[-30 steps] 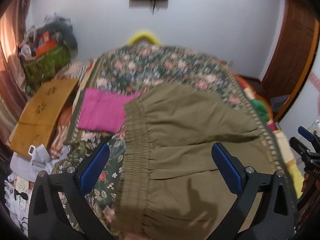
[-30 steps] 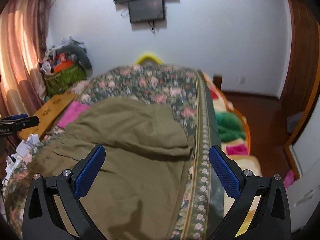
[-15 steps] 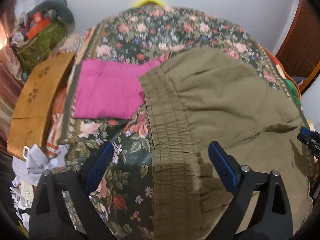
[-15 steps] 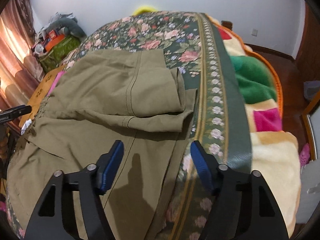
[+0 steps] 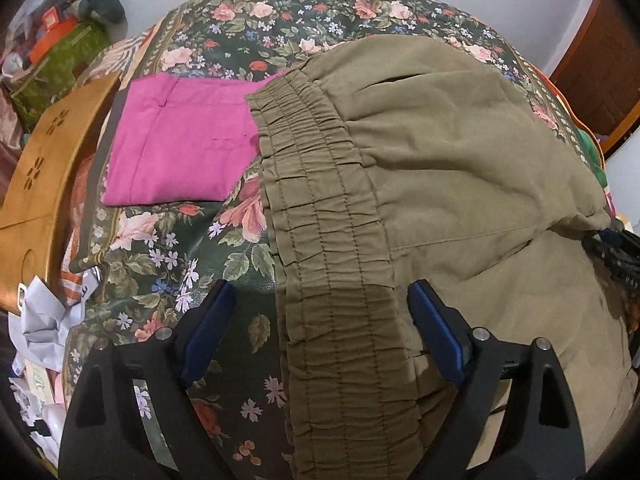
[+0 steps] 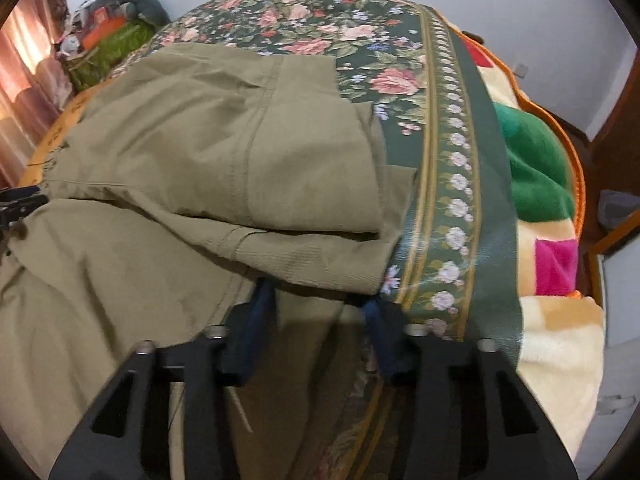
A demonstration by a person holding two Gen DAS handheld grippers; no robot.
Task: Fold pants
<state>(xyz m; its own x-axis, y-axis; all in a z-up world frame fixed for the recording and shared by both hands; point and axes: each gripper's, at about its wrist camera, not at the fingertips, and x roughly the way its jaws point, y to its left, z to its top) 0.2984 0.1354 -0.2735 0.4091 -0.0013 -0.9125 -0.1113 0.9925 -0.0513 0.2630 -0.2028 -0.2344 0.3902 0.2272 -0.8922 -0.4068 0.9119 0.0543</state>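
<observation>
Olive green pants lie spread on the floral bedspread, one leg folded over the other. Their gathered elastic waistband runs between the fingers of my left gripper, which is open just above it. In the right wrist view the pants show a folded leg end near the bed's border. My right gripper is open but narrowed, its blue pads either side of the lower cloth edge, not clamped on it. The right gripper also shows at the right edge of the left wrist view.
A folded pink garment lies left of the waistband. A wooden board and crumpled paper sit off the bed's left side. A multicoloured fleece blanket hangs over the right side. A cluttered green bag stands at the far left.
Both grippers have dropped closer to the pants. The right gripper's jaws have narrowed around the leg's edge. The left gripper has moved in over the waistband and stays wide open.
</observation>
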